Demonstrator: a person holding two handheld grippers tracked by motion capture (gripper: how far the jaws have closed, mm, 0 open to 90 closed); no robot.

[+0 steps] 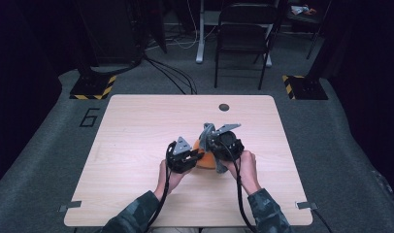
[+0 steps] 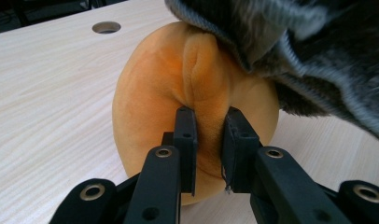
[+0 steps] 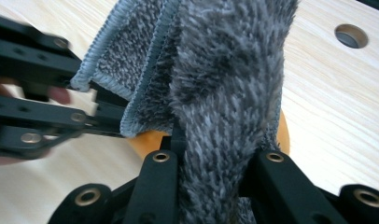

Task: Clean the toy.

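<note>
My left claw [image 2: 207, 154] is pinching a raised fold of the orange cushion [image 2: 150, 107], the two pads pressed into the plush with a ridge of fabric bulging up between them. My right claw [image 3: 211, 163] is clamped on the grey cloth [image 3: 225, 84], a shaggy piece with a stitched hem that drapes from the jaws over the top of the cushion. From the high view both claws, left [image 1: 184, 156] and right [image 1: 223, 143], meet over the cushion [image 1: 205, 159], which sits on the desk [image 1: 137, 126] a little toward the near edge and roughly midway between the left and right edges, well short of the round hole [image 1: 224, 107] by the far edge.

I judge both things light and very soft. The cushion gives under the pads, so a pinch takes only the cover, not the body; it may stretch or slip free if I pull hard. A deep bite on the seam ridge seems the surest hold. The cloth is limp and fluffy, with pile that could slide between the pads, so I would grip it at the firmer hemmed edge. Nothing here looks fragile.
</note>
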